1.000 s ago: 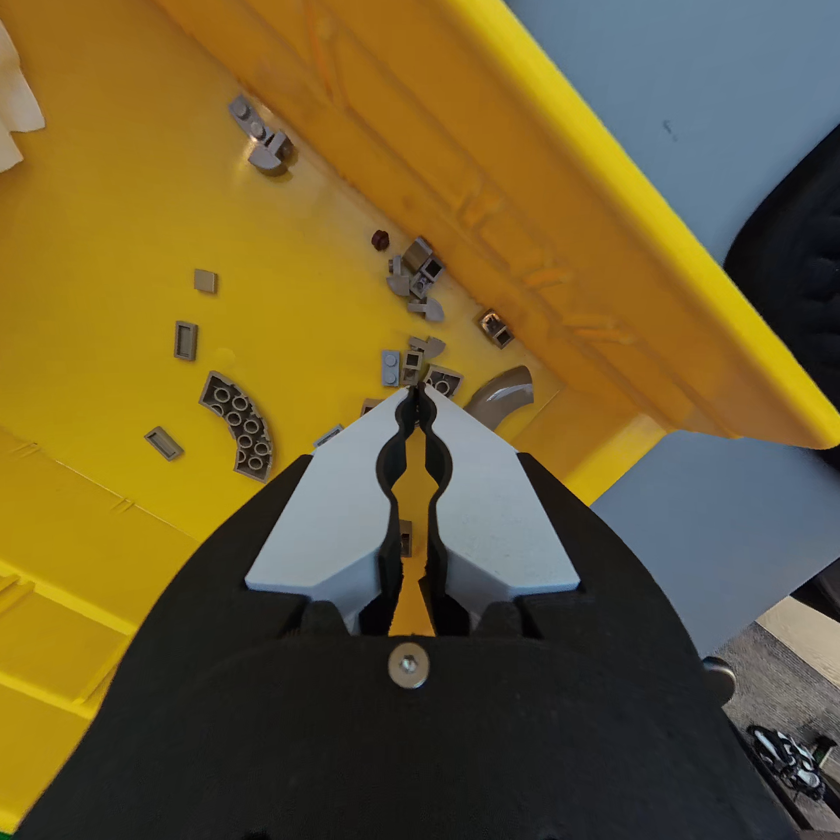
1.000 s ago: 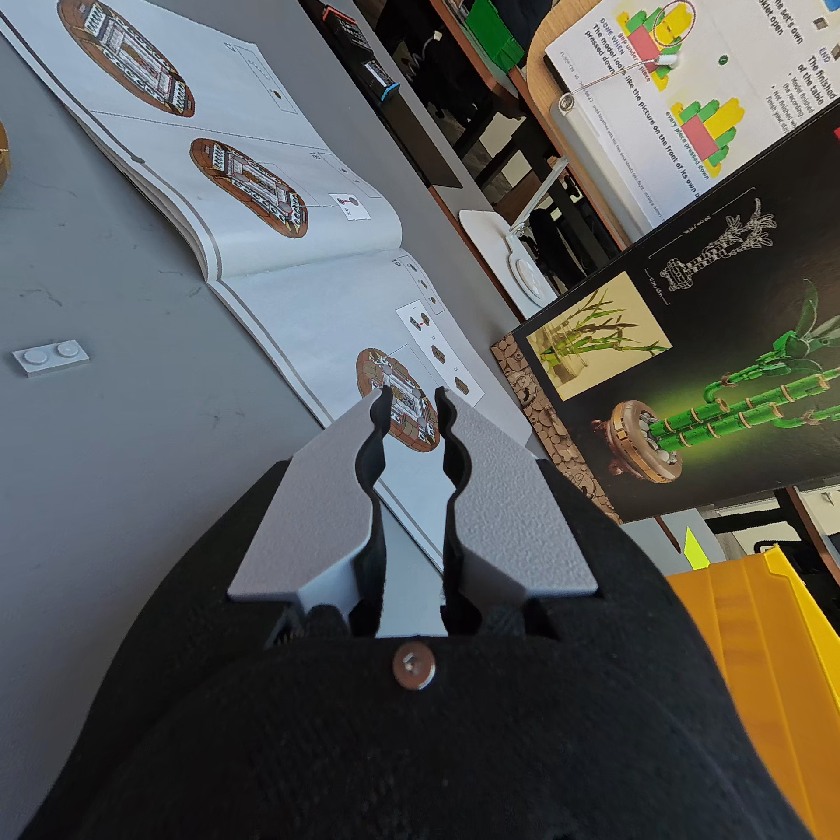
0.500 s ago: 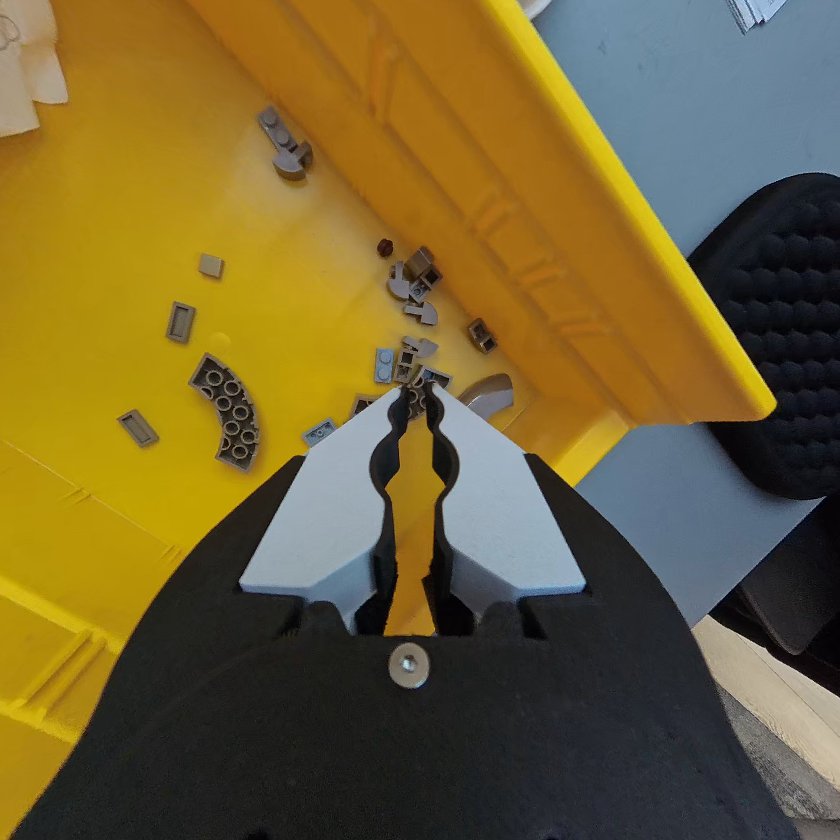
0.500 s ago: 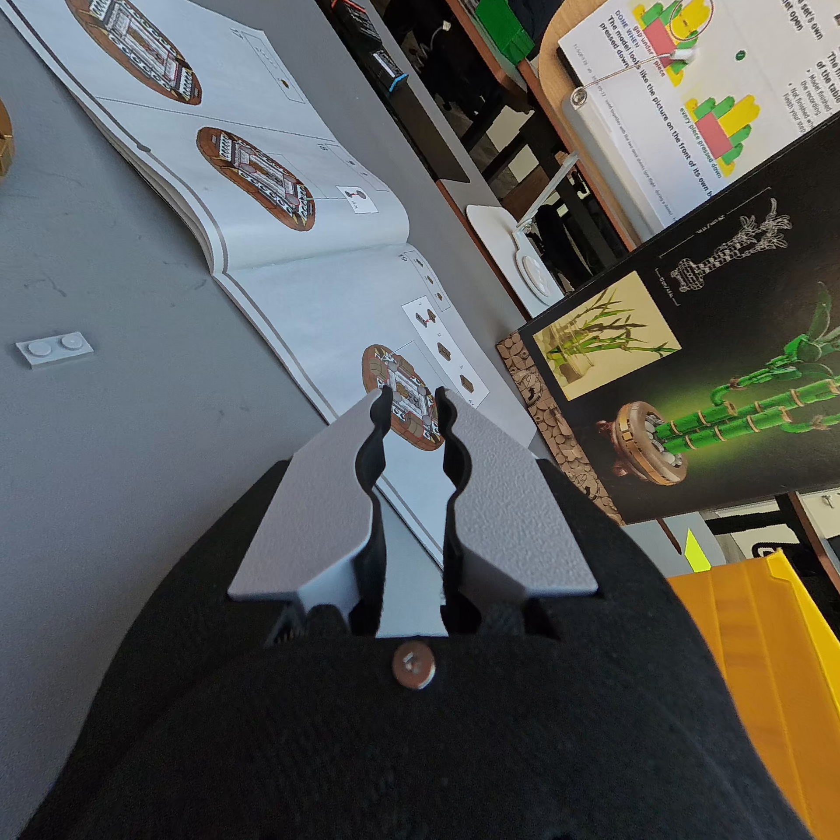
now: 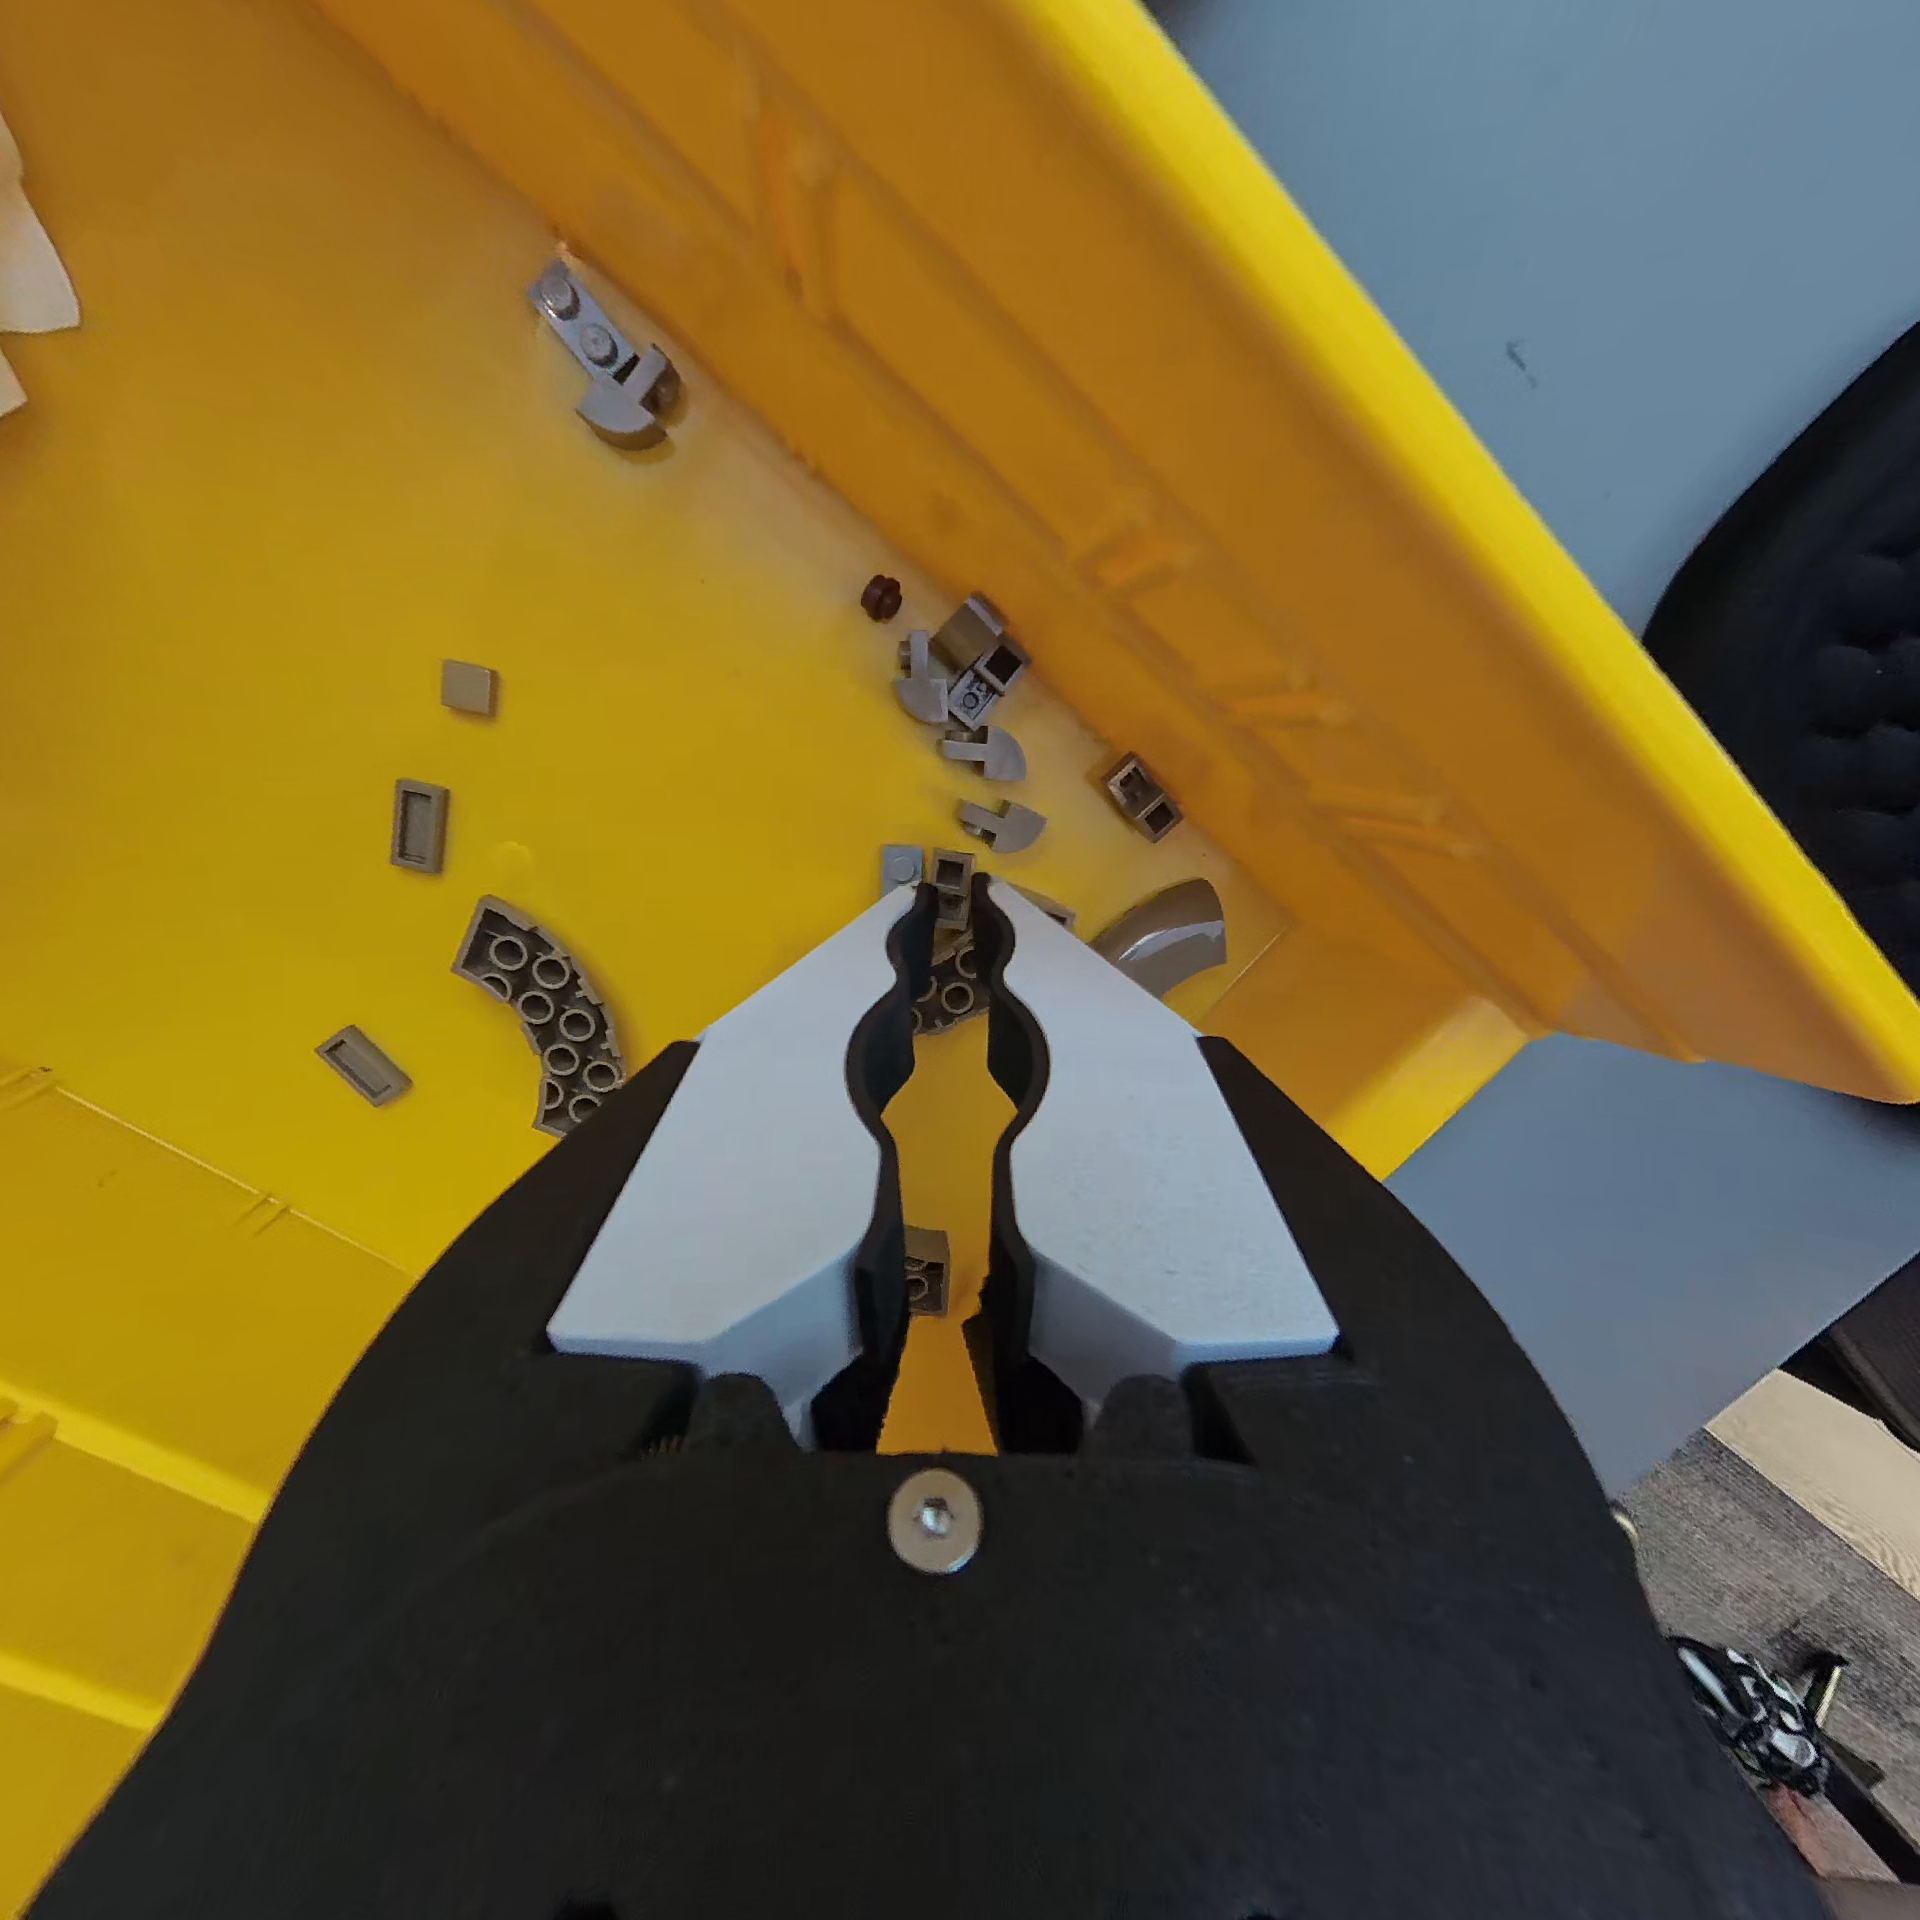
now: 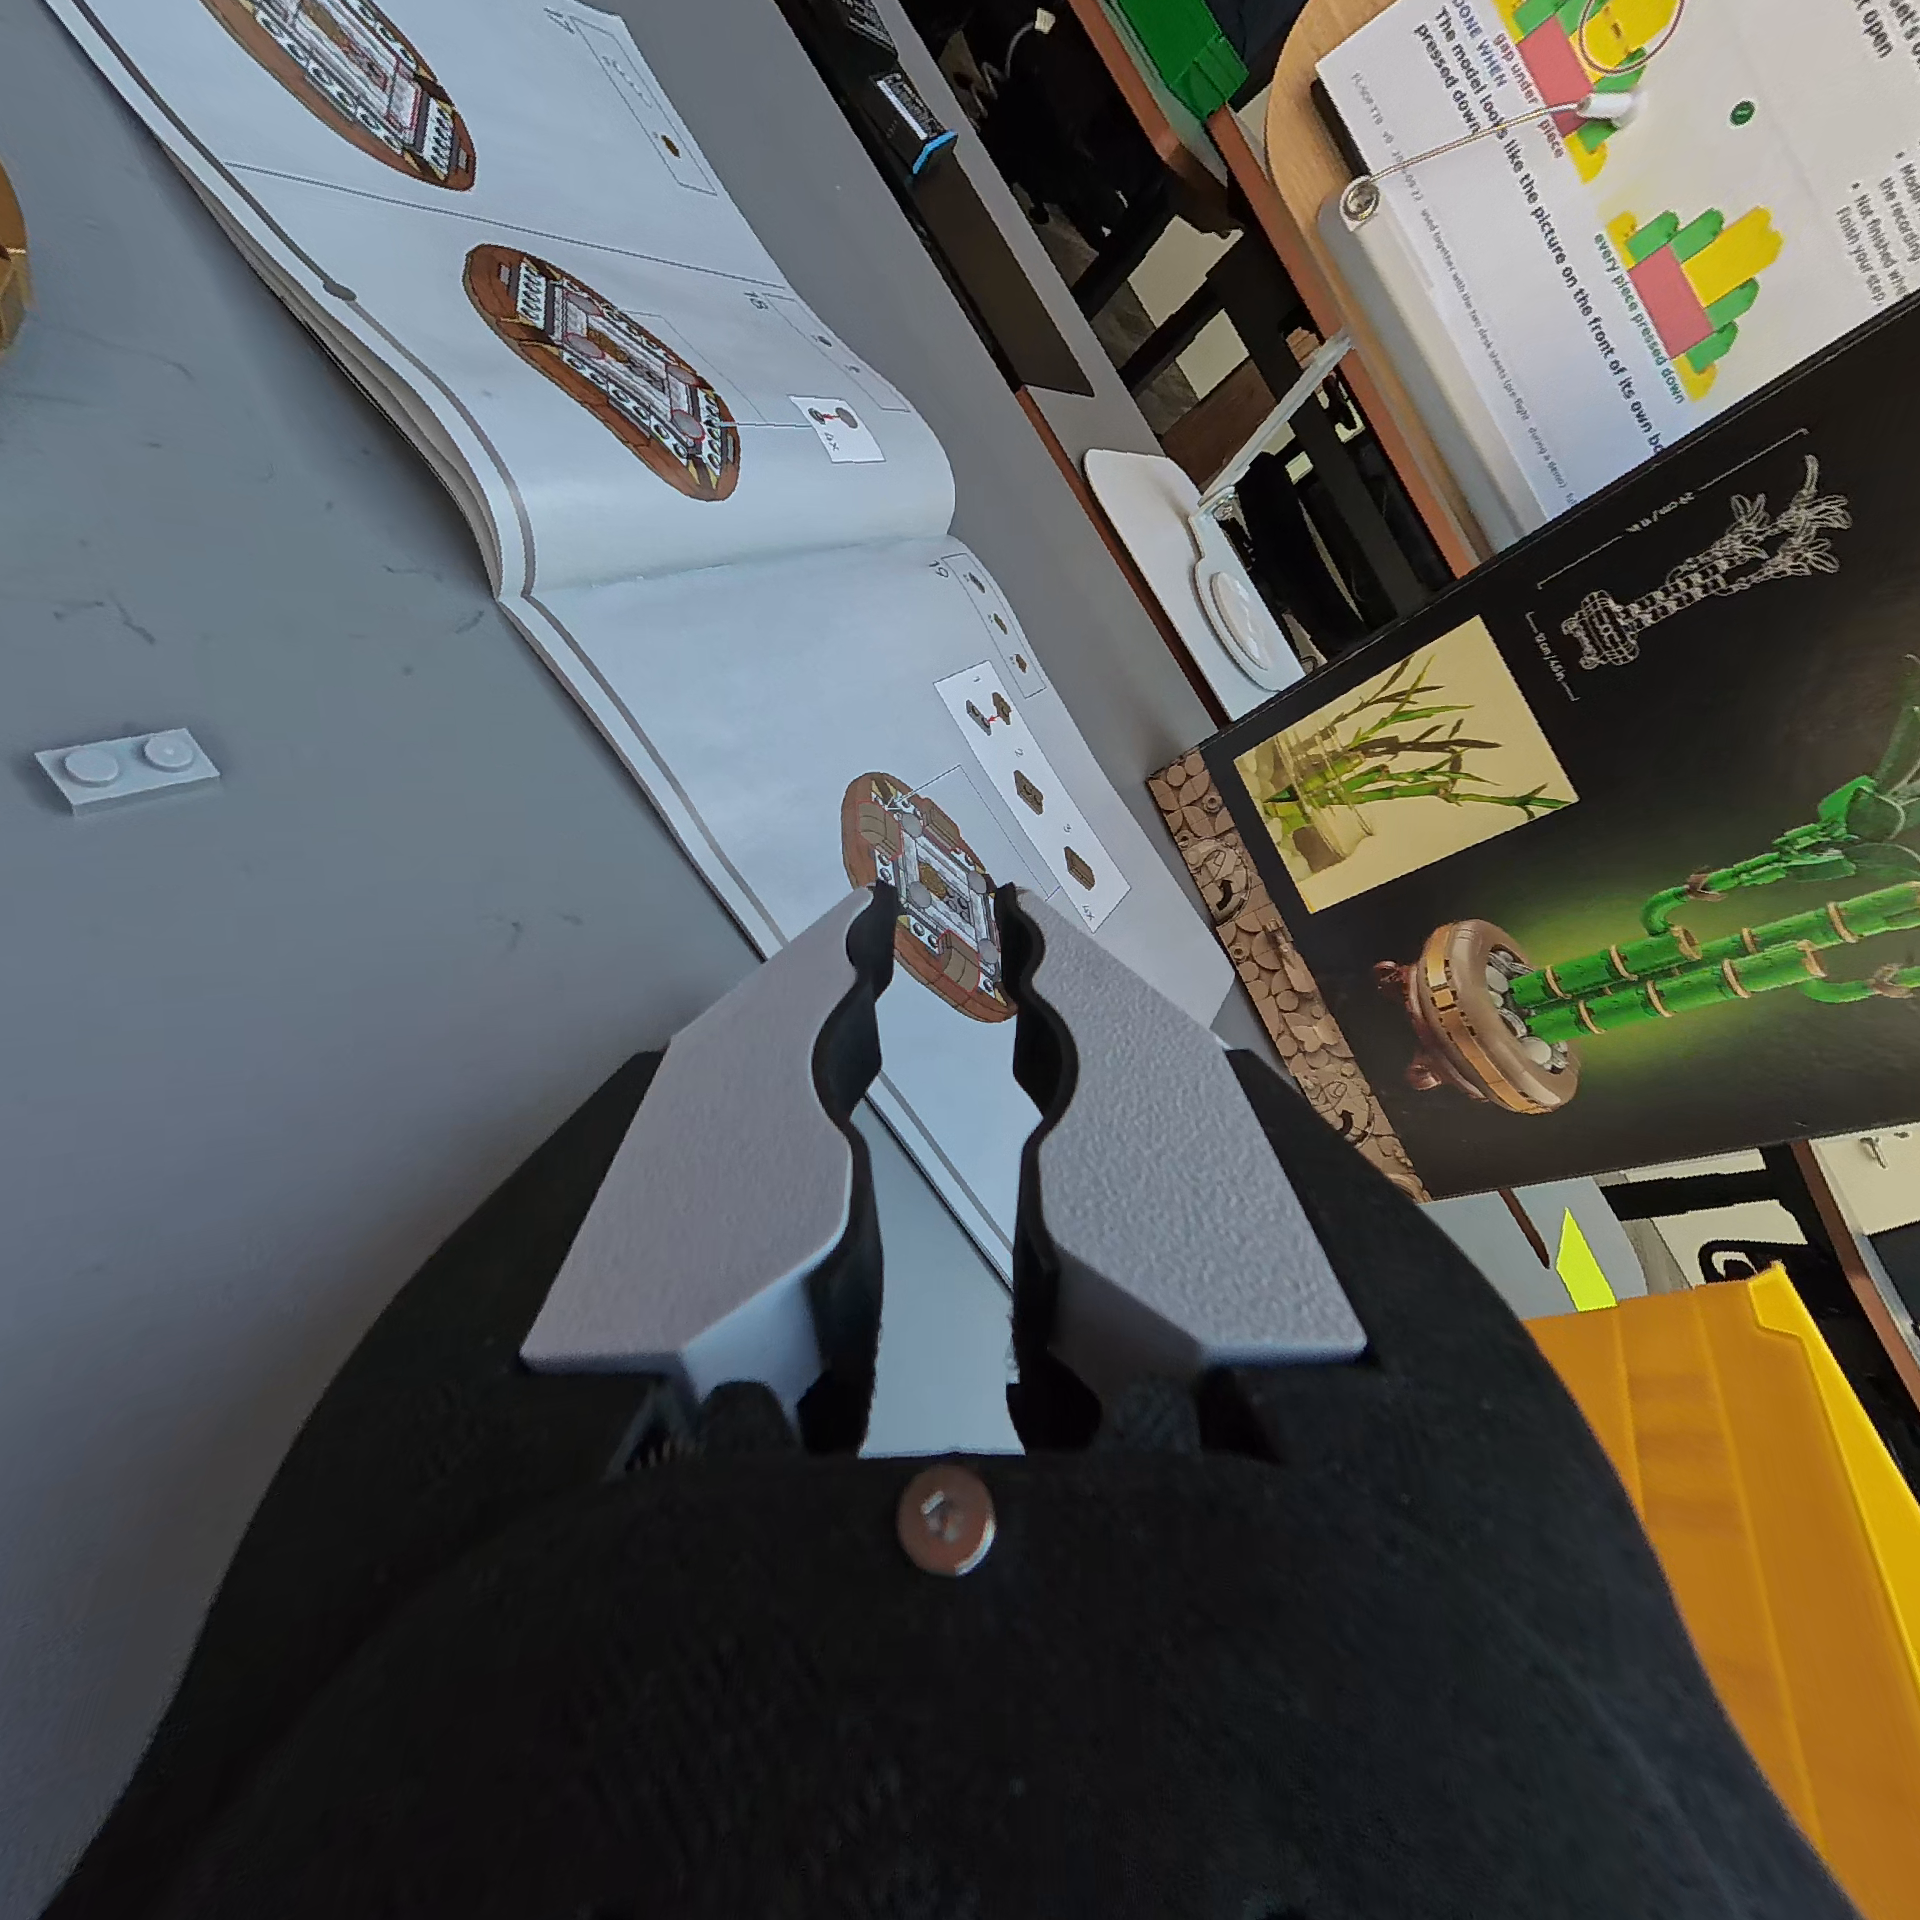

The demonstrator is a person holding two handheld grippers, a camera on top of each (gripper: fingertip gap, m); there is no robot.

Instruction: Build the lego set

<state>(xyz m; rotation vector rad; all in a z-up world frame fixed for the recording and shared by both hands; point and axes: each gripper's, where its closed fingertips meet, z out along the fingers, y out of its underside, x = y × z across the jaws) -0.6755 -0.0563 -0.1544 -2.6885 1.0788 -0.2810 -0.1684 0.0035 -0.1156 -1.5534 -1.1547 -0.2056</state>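
Grey small brick (image 5: 951, 883) pinched at left gripper (image 5: 948, 896) tips: lift straight, keeping squeeze steady; right gripper (image 6: 943, 914) empty, jaws parted.

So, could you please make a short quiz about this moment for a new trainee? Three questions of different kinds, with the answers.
1. What is between the fingertips of the left gripper, inside the yellow bin?
2. Where does the light grey two-stud plate lie?
A: in the bin.
B: on the grey table, left of the open instruction booklet.
C: on top of the booklet.
3. True or false: the right gripper is shut on a brick.

Key: 1. a small grey brick. 2. B. 3. False: it is open and empty.
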